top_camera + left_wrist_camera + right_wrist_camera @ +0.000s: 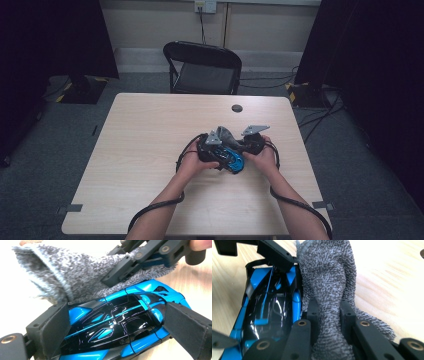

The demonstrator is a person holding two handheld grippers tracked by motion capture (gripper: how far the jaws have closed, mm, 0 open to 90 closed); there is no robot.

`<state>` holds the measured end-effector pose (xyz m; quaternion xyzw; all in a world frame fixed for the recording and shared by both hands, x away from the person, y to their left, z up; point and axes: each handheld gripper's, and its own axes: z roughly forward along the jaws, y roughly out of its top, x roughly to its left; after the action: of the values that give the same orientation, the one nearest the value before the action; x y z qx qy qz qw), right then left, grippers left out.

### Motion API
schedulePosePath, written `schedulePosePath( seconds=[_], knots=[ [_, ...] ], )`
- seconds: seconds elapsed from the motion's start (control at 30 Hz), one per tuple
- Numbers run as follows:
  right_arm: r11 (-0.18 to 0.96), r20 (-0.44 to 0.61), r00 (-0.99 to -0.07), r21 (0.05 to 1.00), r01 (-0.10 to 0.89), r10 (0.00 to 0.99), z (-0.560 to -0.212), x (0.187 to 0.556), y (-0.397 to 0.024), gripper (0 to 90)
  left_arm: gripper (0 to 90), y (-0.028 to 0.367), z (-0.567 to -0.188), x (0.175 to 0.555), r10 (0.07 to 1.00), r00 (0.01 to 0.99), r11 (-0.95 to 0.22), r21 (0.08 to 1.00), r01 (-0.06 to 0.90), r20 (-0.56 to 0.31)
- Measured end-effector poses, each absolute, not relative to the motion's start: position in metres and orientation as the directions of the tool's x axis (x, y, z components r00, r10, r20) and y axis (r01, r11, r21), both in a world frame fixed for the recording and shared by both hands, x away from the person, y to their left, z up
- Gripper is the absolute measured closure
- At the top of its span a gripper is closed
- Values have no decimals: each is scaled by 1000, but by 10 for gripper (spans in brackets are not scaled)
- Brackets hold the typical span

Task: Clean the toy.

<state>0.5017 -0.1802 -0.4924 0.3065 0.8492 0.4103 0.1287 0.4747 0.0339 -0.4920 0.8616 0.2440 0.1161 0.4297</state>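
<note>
The toy car (117,325), glossy blue and black plastic, long and low, is seen near the middle of the worktop (150,150), clamped across its width by the left tool (115,327). A grey terry cloth (329,290) is pinched in the right tool (328,320) and lies just beside the car's flank, apparently touching it. The car's long axis runs roughly parallel to the right tool.

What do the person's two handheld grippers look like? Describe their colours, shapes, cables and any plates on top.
Both the left gripper and the right gripper are black and blocky, each topped by a grey three-cornered plate and trailing a black cable. The jaws show brass-coloured pivot rings.
</note>
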Motion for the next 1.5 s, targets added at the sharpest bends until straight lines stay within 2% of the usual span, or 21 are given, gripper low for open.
schedulePosePath(
  seconds=[1.5],
  knots=[
    [457, 49, -773, 782, 424, 633, -491, 459, -240, 752, 65, 31, -492, 473, 525, 851, -512, 795, 325, -10]
  ],
)
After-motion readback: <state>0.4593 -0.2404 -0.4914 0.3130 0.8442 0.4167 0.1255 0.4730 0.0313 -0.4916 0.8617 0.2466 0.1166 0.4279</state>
